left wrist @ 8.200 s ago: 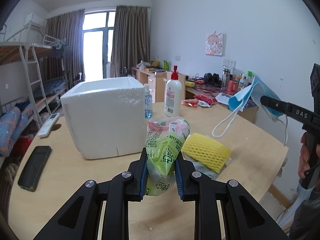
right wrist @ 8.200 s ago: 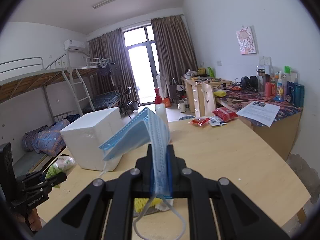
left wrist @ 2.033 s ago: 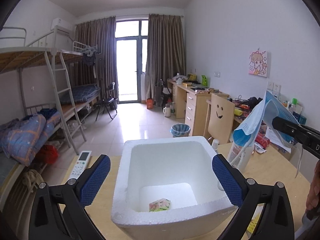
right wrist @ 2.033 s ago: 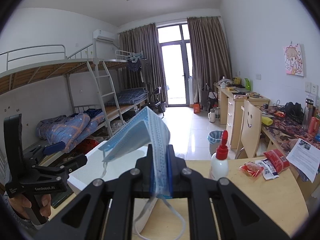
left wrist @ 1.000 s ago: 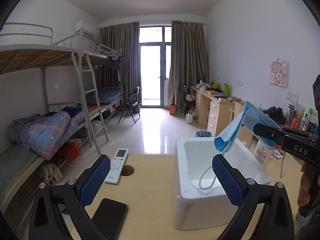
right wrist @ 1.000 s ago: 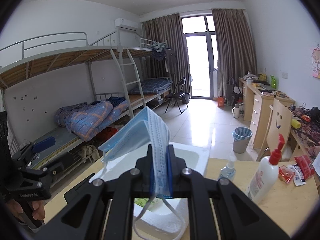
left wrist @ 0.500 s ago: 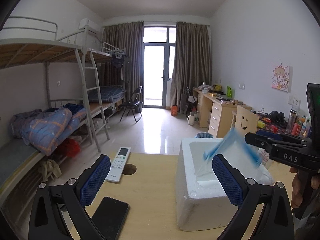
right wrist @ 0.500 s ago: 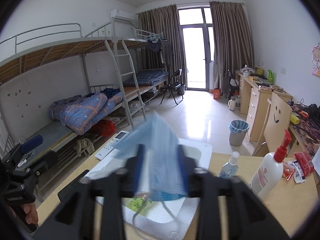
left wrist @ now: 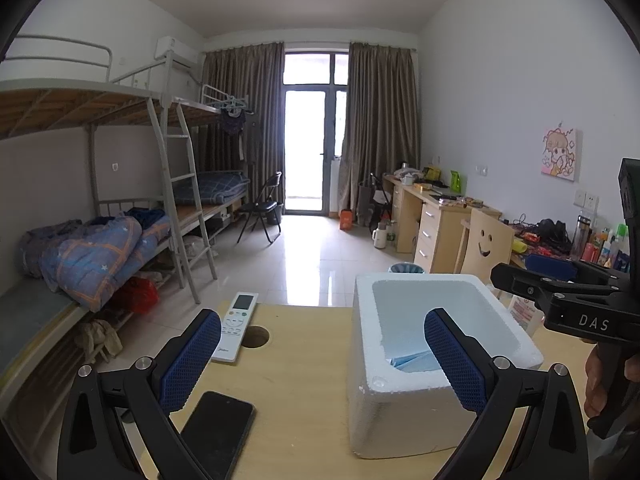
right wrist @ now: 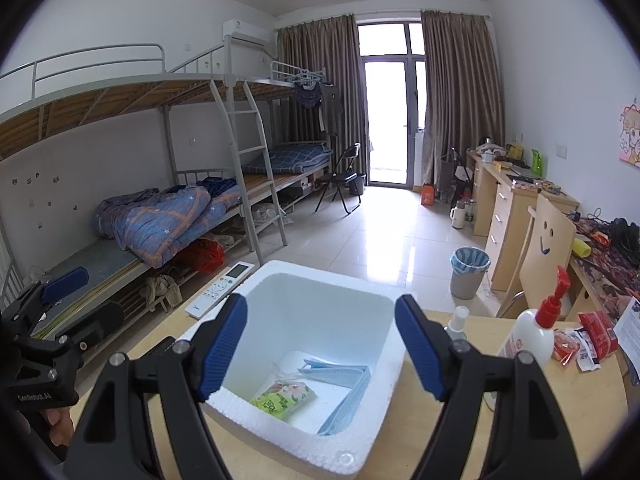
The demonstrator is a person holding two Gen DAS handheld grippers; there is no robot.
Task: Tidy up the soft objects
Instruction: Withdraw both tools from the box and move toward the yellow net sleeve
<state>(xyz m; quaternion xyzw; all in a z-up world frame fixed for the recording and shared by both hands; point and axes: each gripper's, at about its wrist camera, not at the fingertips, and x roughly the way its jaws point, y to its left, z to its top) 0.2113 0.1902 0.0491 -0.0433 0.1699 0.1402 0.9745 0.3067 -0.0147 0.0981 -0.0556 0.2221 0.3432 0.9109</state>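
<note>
Across the wooden table [left wrist: 304, 364] of this dorm room, our right gripper [right wrist: 320, 344] hangs over the foam box [right wrist: 344, 446] with its jaws just sprung apart and nothing between them — the blue face mask [right wrist: 344, 384] now lies inside, beside the green tissue pack [right wrist: 285, 394], where we judge the soft things are being gathered. Our left gripper [left wrist: 322, 354] waits off to the side, jaws wide and empty. Around the box, a lotion bottle [right wrist: 530, 336], a remote [left wrist: 237, 320] and a phone [left wrist: 216, 432] sit clear — nothing blocks the opening.
</note>
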